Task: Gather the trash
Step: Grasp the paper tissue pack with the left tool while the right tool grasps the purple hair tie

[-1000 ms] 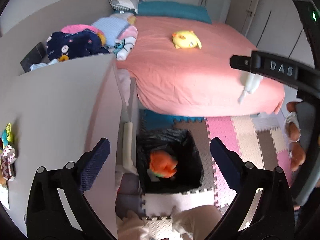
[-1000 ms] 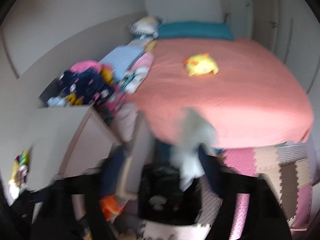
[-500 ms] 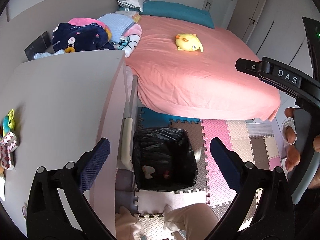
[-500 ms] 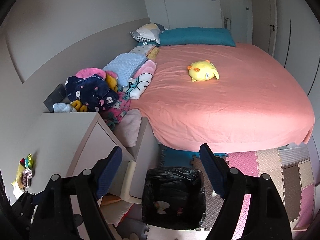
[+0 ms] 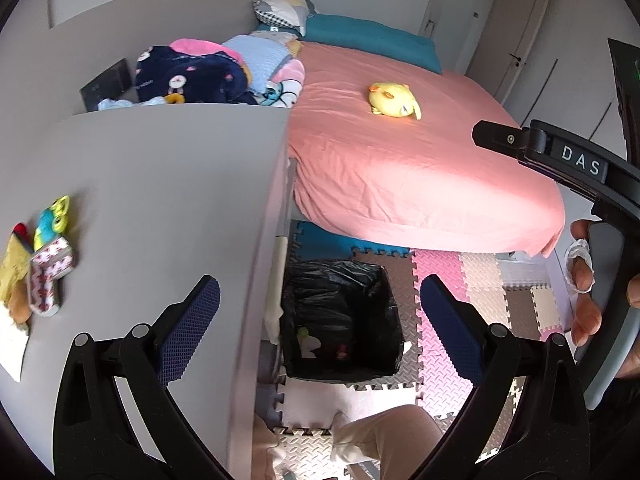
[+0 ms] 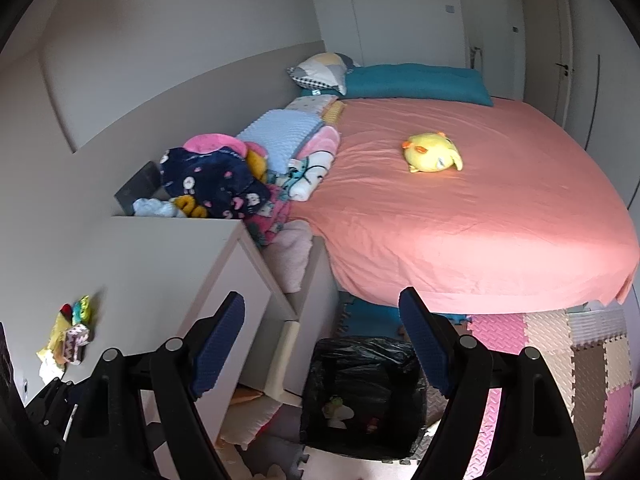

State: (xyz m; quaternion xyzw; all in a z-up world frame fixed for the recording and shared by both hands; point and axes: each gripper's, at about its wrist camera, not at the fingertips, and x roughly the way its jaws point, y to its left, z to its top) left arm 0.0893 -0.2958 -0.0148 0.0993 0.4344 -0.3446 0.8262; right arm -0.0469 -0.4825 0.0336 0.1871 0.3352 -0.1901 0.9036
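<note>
Both grippers empty, hanging over the bin

Left gripper (image 5: 320,312) and right gripper (image 6: 322,334) each have their jaws spread wide with nothing between the pads. The black-lined trash bin (image 5: 340,316) sits on the foam mat right below and between both sets of jaws, a few scraps (image 6: 338,410) lying at its bottom. Small toys (image 5: 40,252) sit on the dresser, off to the left of the left jaws.

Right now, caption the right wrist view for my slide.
Open right gripper above black-lined bin beside pink bed, jaws empty.
</note>
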